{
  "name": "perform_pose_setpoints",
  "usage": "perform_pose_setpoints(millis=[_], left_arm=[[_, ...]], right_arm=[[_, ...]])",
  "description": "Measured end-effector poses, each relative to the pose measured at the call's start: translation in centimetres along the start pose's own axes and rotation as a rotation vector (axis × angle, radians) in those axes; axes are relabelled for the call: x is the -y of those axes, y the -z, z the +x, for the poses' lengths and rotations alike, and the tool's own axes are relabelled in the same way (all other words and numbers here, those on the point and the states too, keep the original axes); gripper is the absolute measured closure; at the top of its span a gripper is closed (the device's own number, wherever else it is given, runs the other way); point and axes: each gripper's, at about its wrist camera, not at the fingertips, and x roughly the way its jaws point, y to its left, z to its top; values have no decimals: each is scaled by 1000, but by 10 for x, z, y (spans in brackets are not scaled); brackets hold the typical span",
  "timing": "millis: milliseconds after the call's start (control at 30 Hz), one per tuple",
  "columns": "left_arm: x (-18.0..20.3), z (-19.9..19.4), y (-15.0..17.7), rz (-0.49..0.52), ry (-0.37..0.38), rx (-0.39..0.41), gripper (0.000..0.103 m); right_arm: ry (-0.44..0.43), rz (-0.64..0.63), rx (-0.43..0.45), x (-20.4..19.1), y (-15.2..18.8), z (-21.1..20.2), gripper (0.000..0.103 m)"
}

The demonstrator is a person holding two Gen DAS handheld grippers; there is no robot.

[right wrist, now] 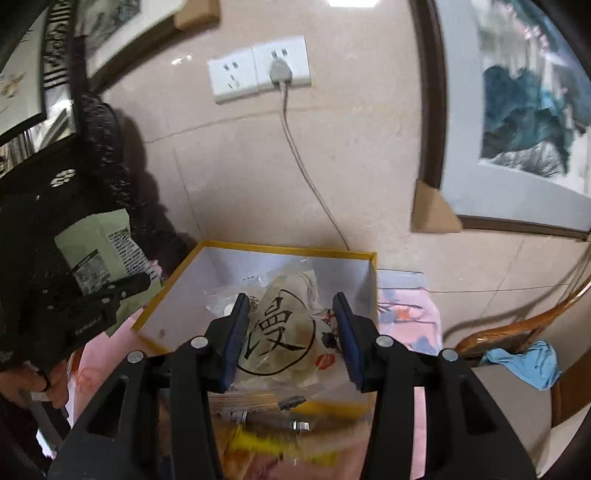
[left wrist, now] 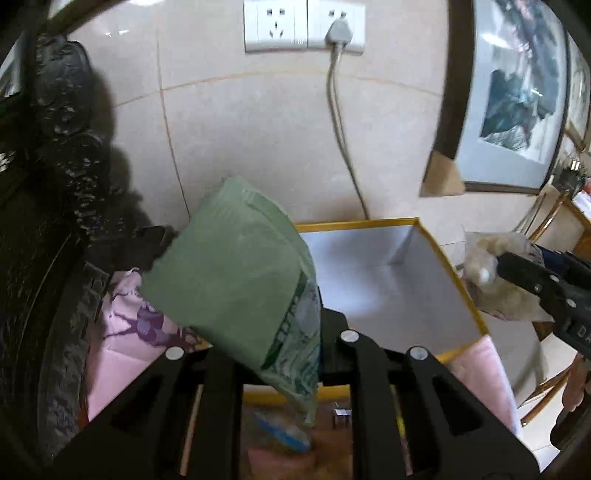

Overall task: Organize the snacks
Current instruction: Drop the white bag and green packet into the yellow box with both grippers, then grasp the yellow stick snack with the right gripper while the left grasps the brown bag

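Observation:
A green snack packet (left wrist: 236, 273) sticks up from my left gripper (left wrist: 295, 332), which is shut on its lower printed end. Just behind and right of it stands an open box with a yellow rim (left wrist: 354, 222) and a white inside. In the right wrist view a clear packet (right wrist: 284, 328) with a black character in a circle sits between the blue pads of my right gripper (right wrist: 290, 299), which is shut on it in front of the box (right wrist: 288, 249). The left gripper (right wrist: 147, 280) with the green packet (right wrist: 99, 251) shows at the left there. The right gripper (left wrist: 502, 262) holds its packet (left wrist: 480, 266) beside the box's right wall.
A pink cloth (left wrist: 114, 369) lies under the box. Behind are a tiled wall with a socket and plugged cable (left wrist: 338, 33), dark carved furniture (left wrist: 66, 147) at left and a framed picture (left wrist: 517, 92) at right. A wooden chair with a blue cloth (right wrist: 524, 362) stands right. Loose yellow packets (right wrist: 277, 443) lie below.

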Motion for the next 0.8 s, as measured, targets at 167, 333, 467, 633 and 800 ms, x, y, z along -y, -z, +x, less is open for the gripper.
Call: perform_pose_setpoints(millis=[167, 333, 467, 633, 800], left_arm=[[-1, 41, 1, 63, -37, -66, 90], [-13, 45, 8, -10, -12, -57, 2], [-19, 27, 21, 14, -43, -56, 2], [-29, -10, 63, 63, 7, -78, 2], [1, -39, 126, 361, 1, -142, 2]], right_arm=[[15, -13, -53, 7, -2, 54, 57], [-31, -144, -144, 0, 12, 79, 11], [-67, -305, -88, -11, 33, 45, 3], [-217, -491, -139, -28, 86, 9, 3], [-214, -588, -273, -47, 147, 39, 3]])
